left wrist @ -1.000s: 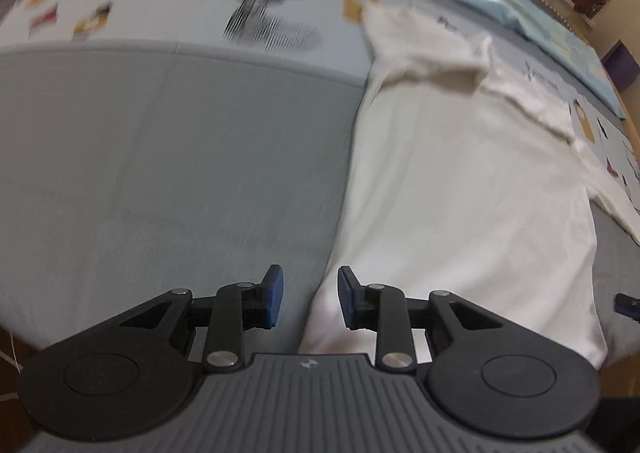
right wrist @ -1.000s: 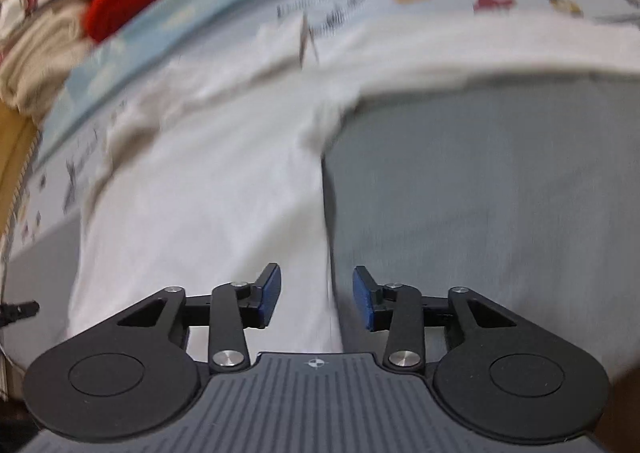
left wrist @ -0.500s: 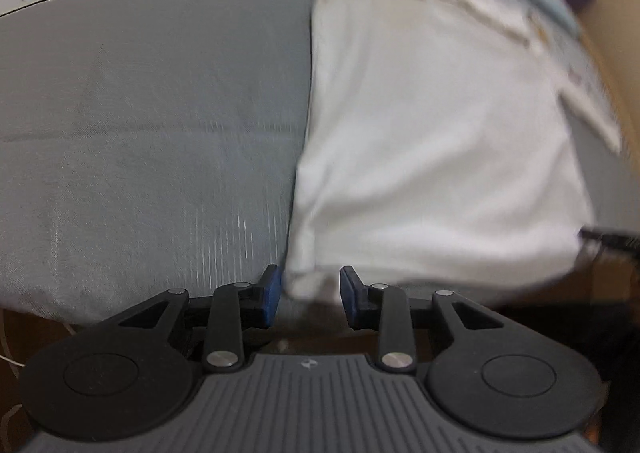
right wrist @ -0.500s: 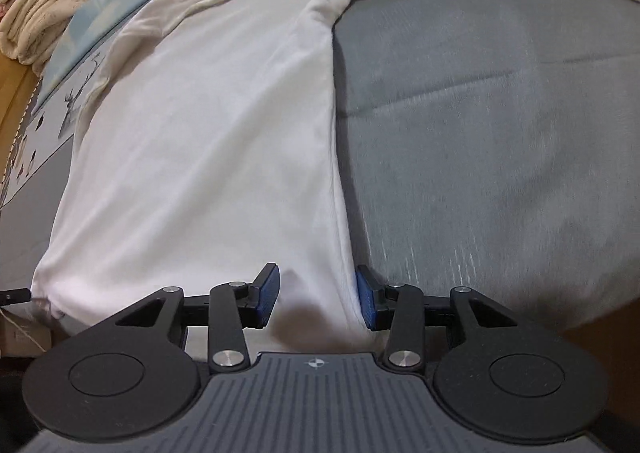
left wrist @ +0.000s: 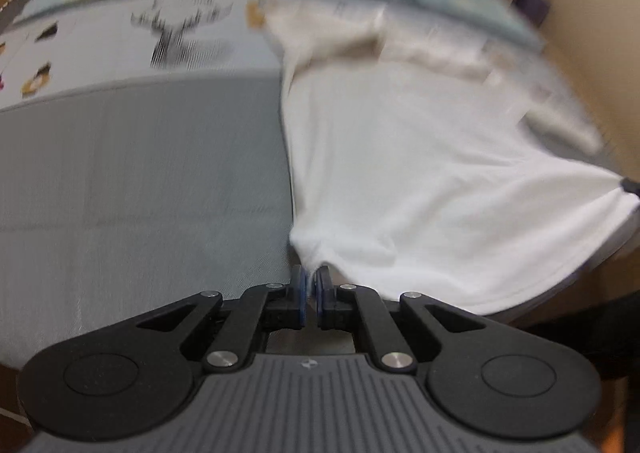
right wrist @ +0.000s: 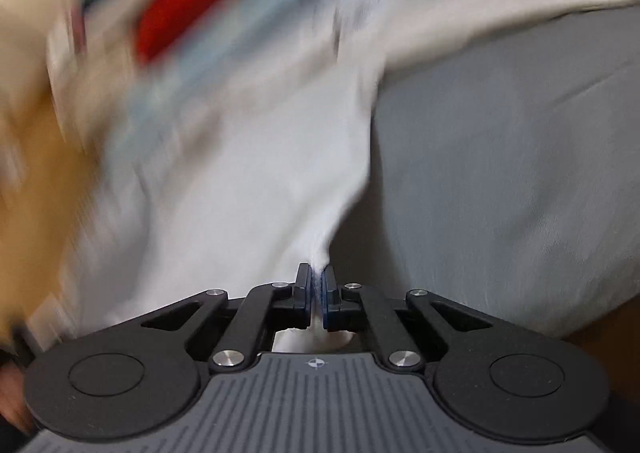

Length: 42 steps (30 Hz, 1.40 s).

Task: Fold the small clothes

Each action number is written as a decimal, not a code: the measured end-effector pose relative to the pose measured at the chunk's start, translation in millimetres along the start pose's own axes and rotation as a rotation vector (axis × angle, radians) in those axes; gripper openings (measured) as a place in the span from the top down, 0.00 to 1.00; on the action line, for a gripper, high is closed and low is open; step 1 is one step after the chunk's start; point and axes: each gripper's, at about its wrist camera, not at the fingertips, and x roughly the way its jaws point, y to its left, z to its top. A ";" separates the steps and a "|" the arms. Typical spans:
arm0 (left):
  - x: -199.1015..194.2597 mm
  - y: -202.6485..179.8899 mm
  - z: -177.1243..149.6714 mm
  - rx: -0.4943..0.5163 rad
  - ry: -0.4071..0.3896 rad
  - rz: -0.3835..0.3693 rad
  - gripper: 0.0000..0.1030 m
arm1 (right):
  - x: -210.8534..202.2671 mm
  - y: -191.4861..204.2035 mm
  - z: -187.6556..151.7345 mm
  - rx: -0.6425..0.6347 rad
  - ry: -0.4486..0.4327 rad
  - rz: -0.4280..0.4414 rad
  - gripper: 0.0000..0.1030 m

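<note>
A: Is motion blur smearing both views?

B: Yes, heaviest at the right wrist's upper left; only each tool is staying sharp.

A: Lighting?

B: Soft, even, indoor; fisheye is bending the edges, corners going dark.

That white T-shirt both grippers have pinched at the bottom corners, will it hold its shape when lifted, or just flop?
Probably flop: the white T-shirt already bunches into folds where the left gripper pinches its corner, and it funnels toward the right gripper. It looks thin and light, since the hem sags between the two grips. It seems unlikely to slip, as both pairs of jaws are closed on cloth.
</note>
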 end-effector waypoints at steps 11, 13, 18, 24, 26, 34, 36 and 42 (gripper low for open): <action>27.9 -16.7 -9.1 0.160 0.187 0.041 1.00 | -6.7 -45.1 16.4 0.220 -0.047 -0.142 0.97; 36.9 -20.6 -14.2 0.197 0.245 0.060 0.98 | -1.8 -44.4 15.9 0.200 -0.027 -0.202 0.97; 32.2 -17.7 -6.3 0.174 0.181 -0.033 0.67 | 16.9 -45.3 6.9 0.106 0.067 -0.480 0.91; 53.9 -26.7 4.6 0.095 0.193 -0.057 0.62 | 11.8 -53.7 10.3 0.162 0.034 -0.441 0.81; 64.1 -31.5 5.9 0.092 0.215 -0.054 0.62 | 16.6 -51.6 9.4 0.133 0.047 -0.451 0.77; 93.3 -45.8 -10.7 0.142 0.308 -0.004 0.95 | 45.3 -35.0 -4.9 -0.046 0.144 -0.520 0.76; 97.1 -41.7 -15.9 0.140 0.330 0.025 0.99 | 47.2 -31.2 -7.0 -0.074 0.154 -0.516 0.74; 93.9 -34.0 -21.7 0.176 0.368 0.162 1.00 | 50.6 -20.1 -14.4 -0.116 0.240 -0.387 0.90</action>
